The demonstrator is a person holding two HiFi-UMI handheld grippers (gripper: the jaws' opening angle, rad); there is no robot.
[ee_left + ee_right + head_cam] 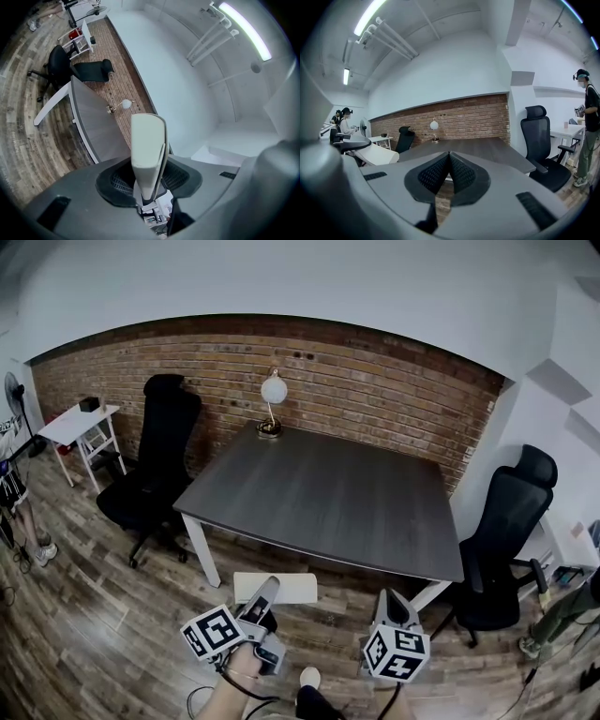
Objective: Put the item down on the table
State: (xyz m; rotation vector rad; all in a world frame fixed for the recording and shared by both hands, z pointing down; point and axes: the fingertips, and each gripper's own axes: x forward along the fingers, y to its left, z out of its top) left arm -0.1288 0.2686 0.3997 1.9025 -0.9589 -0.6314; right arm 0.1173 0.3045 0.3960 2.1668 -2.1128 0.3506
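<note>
A cream-white flat item (292,589) is clamped on edge in my left gripper (266,594), which is held low in front of the dark grey table (328,493), short of its near edge. In the left gripper view the item (149,140) stands up between the two black pads, and the table (93,124) lies well beyond it. My right gripper (395,604) hovers to the right at about the same height. Its jaws are shut with nothing between them, and it (449,155) points toward the table (483,147).
A white globe lamp (273,392) stands at the table's far edge by the brick wall. Black office chairs sit at the left (155,465) and right (506,540). A small white side table (80,423) is at far left, with people standing at both sides of the room.
</note>
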